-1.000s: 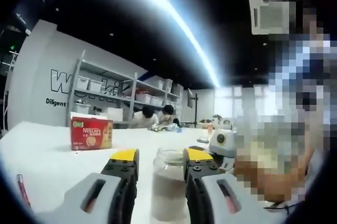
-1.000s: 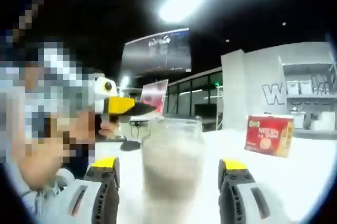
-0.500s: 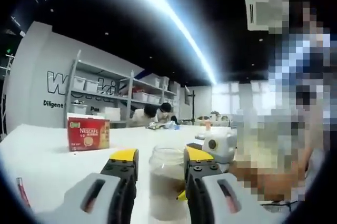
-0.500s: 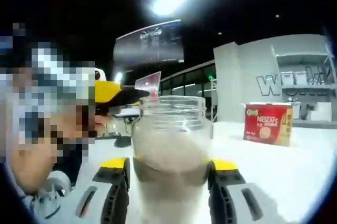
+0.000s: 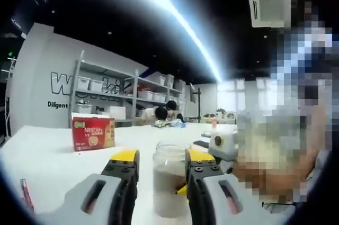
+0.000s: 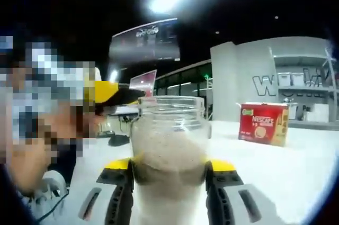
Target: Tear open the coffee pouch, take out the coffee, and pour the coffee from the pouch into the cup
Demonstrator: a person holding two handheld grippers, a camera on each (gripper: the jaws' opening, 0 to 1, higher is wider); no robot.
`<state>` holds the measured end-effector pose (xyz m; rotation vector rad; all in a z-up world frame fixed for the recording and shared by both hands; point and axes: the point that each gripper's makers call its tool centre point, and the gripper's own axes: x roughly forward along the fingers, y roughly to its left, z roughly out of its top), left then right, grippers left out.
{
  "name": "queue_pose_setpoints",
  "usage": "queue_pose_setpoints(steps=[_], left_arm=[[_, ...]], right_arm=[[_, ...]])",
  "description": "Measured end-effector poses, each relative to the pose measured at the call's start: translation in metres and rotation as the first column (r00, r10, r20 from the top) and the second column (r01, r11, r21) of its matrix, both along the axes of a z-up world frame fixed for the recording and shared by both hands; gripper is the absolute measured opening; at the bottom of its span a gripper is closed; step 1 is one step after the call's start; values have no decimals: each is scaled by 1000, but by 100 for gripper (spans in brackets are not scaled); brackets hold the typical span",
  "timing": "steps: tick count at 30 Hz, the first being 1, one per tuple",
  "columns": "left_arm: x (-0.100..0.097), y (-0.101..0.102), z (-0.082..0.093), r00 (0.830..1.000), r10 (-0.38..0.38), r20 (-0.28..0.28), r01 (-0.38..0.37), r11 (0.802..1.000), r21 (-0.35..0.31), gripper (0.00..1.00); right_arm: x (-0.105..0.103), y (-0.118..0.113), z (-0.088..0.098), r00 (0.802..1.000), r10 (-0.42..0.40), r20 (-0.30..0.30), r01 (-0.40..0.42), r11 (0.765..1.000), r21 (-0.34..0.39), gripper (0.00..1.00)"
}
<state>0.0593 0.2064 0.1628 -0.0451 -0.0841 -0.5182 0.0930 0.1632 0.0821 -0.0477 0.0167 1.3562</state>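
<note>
A glass jar (image 6: pixel 168 145) with a pale powdery fill in its lower part stands on the white table (image 6: pixel 296 161). My right gripper (image 6: pixel 169 165) is shut on it, its yellow-tipped jaws pressing both sides of the jar. In the left gripper view the same jar (image 5: pixel 169 182) stands just beyond my left gripper (image 5: pixel 162 156), which is open with nothing between its jaws. One yellow fingertip (image 5: pixel 182 190) of the right gripper shows at the jar's right side. A thin red pouch (image 5: pixel 25 196) lies on the table at the far left.
A red Nescafe box (image 5: pixel 92 133) (image 6: pixel 263 123) stands further back on the table. A person sits close behind the grippers, a hand (image 5: pixel 265 174) near the jar. Shelving with bins (image 5: pixel 122 95) lines the far wall.
The right gripper's jaws have closed in from wide apart onto the jar, which now looms larger in that view. The left gripper has stayed open and nearly still.
</note>
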Motion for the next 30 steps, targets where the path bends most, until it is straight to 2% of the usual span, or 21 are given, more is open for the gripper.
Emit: queue_pose_setpoints(steps=[8, 13, 17, 20, 22, 27, 30], left_arm=[[3, 6, 1, 999, 33, 12, -33, 999, -3, 35], [3, 13, 0, 998, 66, 21, -66, 998, 24, 33], [1, 16, 4, 997, 73, 31, -73, 997, 9, 37], [0, 20, 11, 995, 91, 47, -90, 996, -28, 41], [-1, 22, 16, 993, 97, 61, -94, 994, -51, 41], [0, 23, 20, 992, 103, 70, -98, 993, -66, 40], [1, 23, 23, 991, 108, 78, -101, 991, -84, 40]], right_arm=[[23, -13, -1, 1000, -9, 1, 9, 1000, 14, 53], [49, -23, 0, 999, -42, 5, 42, 999, 31, 53], [71, -32, 0, 999, -54, 3, 54, 998, 20, 53], [89, -43, 0, 998, -62, 0, 62, 998, 23, 53], [104, -54, 0, 995, -99, -1, 99, 995, 2, 53], [139, -81, 1, 993, -115, -6, 115, 993, -14, 52], [148, -92, 1, 991, -135, -4, 135, 991, -19, 52]])
